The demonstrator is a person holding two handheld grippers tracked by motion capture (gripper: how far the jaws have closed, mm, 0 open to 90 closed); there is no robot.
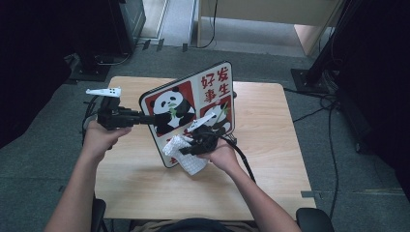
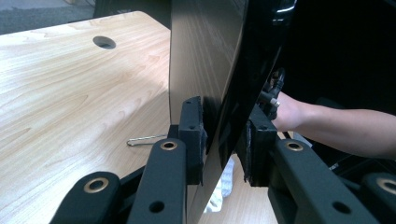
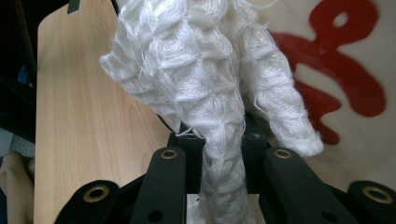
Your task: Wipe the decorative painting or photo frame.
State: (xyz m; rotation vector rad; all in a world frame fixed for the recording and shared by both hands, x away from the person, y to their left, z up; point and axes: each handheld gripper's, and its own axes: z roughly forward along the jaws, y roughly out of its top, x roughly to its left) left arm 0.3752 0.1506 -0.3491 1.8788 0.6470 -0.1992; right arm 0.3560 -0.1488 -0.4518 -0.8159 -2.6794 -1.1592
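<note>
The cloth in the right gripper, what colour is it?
White, with a waffle weave; the cloth shows best in the right gripper view.

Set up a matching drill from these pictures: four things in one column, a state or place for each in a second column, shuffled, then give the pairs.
Things:
1. panda board
2. white cloth
3. left tongs
4. wooden table

States or places:
A. clamped on the board's edge
B. held tilted up off the table
C. pinched in the right tongs, against the board's printed face
D. under everything, with a round hole in its top

Pairs: 1-B, 2-C, 3-A, 4-D
</note>
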